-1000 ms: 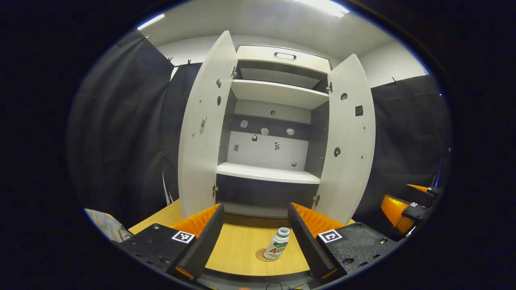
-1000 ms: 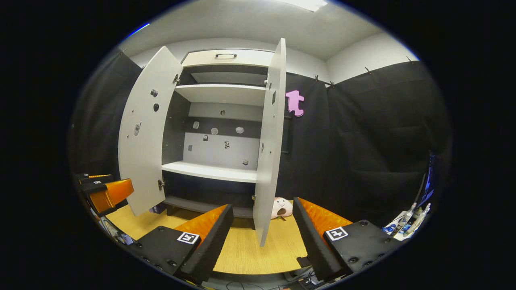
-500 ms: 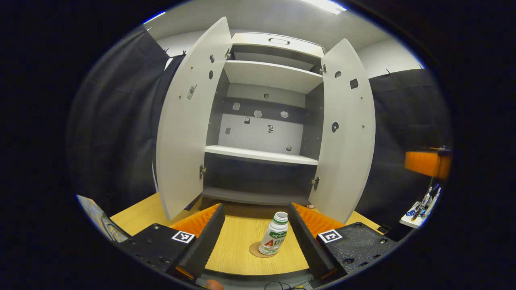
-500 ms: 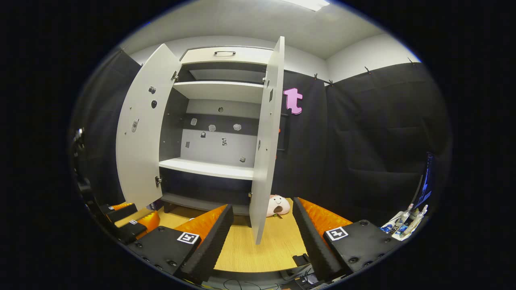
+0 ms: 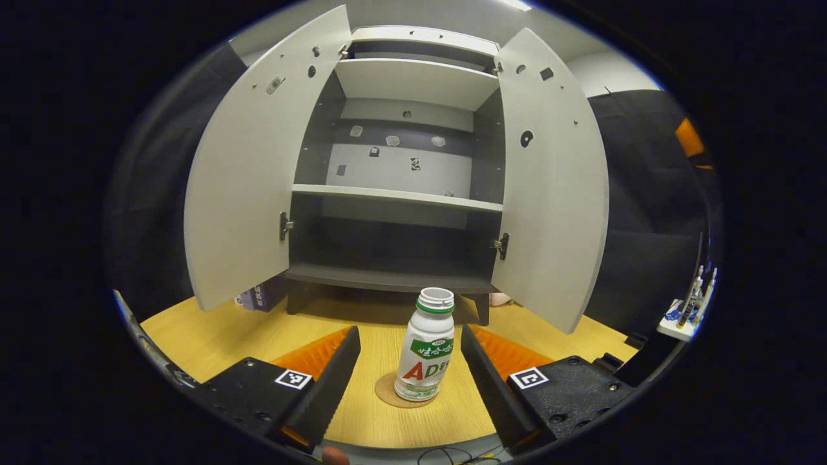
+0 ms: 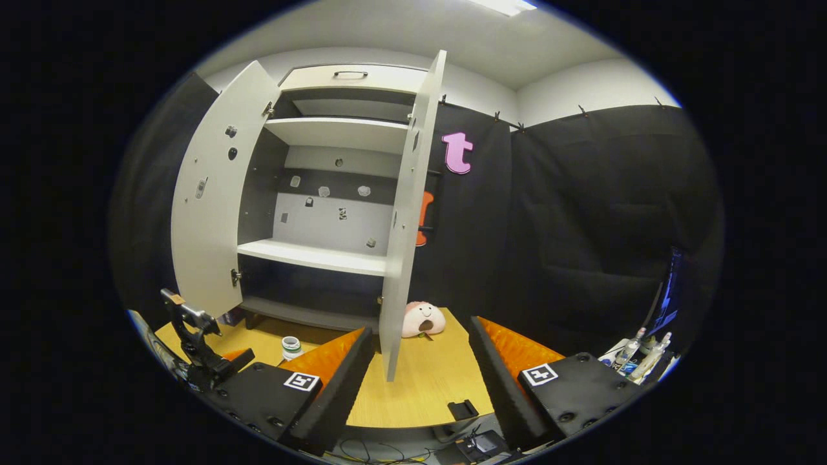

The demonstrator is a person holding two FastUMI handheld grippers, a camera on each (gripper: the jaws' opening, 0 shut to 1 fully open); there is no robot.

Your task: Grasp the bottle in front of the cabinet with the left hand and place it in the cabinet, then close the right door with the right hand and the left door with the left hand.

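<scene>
One bottle [image 5: 426, 349], one cabinet [image 5: 400, 194], two open doors [image 5: 242, 168], one plush toy [image 6: 423, 320].

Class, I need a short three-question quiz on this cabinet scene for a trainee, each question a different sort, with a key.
1. True or false: the bottle stands upright on a round coaster.
2. The left tool is: A open, B shut on the bottle.
3. Fill in: both doors of the cabinet are ____.

Key: 1 true; 2 A, its fingers flank the bottle without pressing on it; 3 open.
</scene>
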